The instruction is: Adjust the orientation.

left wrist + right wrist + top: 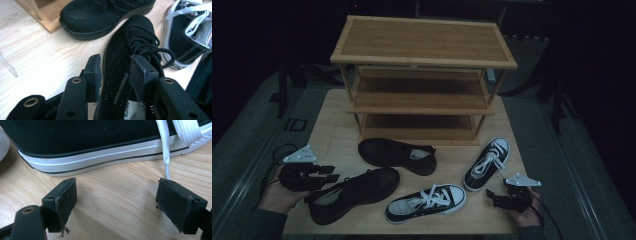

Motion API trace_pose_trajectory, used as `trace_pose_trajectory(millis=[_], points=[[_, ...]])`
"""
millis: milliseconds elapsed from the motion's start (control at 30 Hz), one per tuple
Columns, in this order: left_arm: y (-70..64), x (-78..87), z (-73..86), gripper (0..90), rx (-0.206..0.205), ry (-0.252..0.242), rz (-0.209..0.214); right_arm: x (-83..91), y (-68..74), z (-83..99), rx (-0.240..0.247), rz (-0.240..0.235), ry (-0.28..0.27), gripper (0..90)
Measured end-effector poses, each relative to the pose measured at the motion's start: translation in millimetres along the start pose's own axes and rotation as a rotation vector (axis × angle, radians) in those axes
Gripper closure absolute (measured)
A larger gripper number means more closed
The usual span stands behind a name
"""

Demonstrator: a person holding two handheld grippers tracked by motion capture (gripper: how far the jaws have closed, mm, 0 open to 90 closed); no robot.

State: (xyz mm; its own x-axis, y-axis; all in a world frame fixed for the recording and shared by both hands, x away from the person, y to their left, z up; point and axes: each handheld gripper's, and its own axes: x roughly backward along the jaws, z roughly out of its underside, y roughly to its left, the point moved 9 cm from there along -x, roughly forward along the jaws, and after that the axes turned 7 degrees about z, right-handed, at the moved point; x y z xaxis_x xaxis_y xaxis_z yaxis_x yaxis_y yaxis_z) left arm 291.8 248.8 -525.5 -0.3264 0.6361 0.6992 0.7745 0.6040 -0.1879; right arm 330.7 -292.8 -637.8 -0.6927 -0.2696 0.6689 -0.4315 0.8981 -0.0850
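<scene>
Left gripper [115, 75], black shoe [130, 50] insole (print unreadable)

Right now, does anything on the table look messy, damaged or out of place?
The four shoes lie scattered at different angles on the table instead of on the rack, whose shelves are bare. One black-and-white sneaker has loose white laces. The right tongs show frayed pad edges. Nothing looks spilled or broken.

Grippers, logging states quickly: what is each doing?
Left gripper: open, jaws straddling the black mesh shoe's heel opening.
Right gripper: open, holding nothing.
</scene>
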Motion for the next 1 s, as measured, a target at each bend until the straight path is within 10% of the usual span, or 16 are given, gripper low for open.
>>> trace_pose_trajectory(millis=[467, 1000], points=[[-13.0, -1.1, 15.8, 59.8, -0.018, 0.02, 0.042, 0.0, 0.0, 0.0, 0.0, 0.0, 0.0, 17.0], [-7.6, -45.2, 15.9, 64.7, -0.067, 0.225, -0.023, -0.2, 0.0, -0.2, 0.001, -0.001, 0.0, 16.9]])
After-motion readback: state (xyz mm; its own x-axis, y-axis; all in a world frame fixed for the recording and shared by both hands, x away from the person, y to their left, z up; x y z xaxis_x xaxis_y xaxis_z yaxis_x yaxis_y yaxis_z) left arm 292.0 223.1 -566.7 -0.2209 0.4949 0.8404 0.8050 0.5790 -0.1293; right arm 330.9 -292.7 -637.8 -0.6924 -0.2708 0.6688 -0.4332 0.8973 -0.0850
